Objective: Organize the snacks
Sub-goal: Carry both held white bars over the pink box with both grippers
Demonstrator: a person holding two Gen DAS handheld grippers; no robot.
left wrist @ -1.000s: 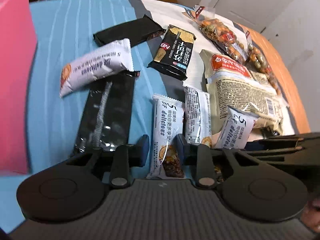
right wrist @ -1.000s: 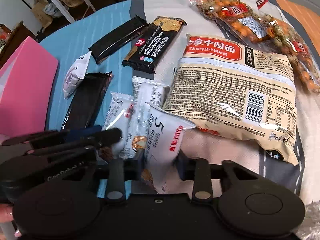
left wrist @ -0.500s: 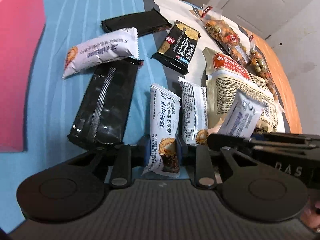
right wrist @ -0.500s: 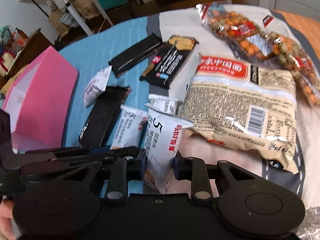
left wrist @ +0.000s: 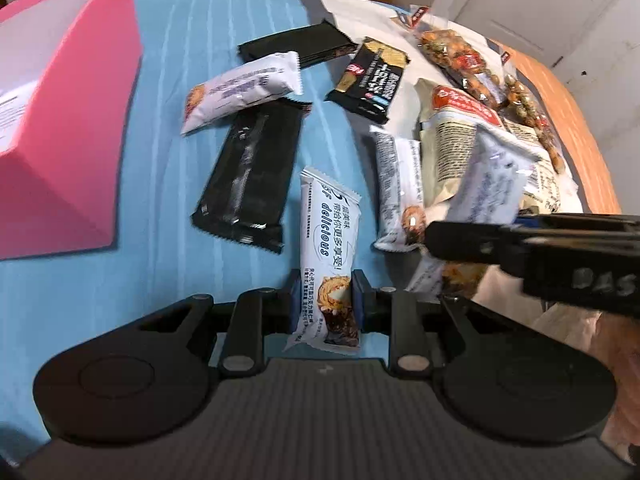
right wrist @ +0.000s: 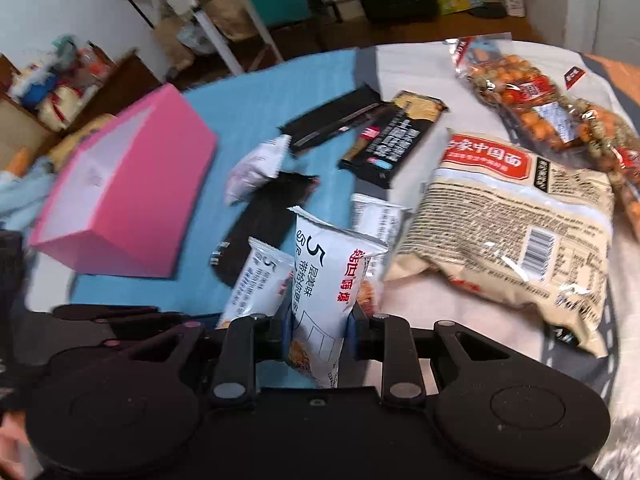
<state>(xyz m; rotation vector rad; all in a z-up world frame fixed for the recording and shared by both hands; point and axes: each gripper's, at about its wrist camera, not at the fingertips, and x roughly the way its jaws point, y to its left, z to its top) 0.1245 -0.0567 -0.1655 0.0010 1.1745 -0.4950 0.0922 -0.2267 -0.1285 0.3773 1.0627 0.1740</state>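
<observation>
the left gripper [left wrist: 325, 305] is clamped on a white foil snack bar [left wrist: 329, 254] above the blue striped bedsheet [left wrist: 168, 152]. the right gripper [right wrist: 318, 338] pinches a second white snack packet [right wrist: 326, 280], near the open pink cardboard box [right wrist: 132, 192].

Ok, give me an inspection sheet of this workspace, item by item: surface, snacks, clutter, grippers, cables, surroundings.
Surface: blue striped cloth, white and orange cloth toward the right.
Job's things: pink box standing open at the left; two white snack packs held, two more lying on the cloth; three black packs; noodle bag; nut bags.
Clutter: nothing seen beyond the snacks.
Grippers: left gripper shut on a white "delicious" pack; right gripper shut on a white pack with red lettering.
Cables: nothing seen.
Surroundings: white door, crowded shelves and boxes beyond the cloth.
</observation>
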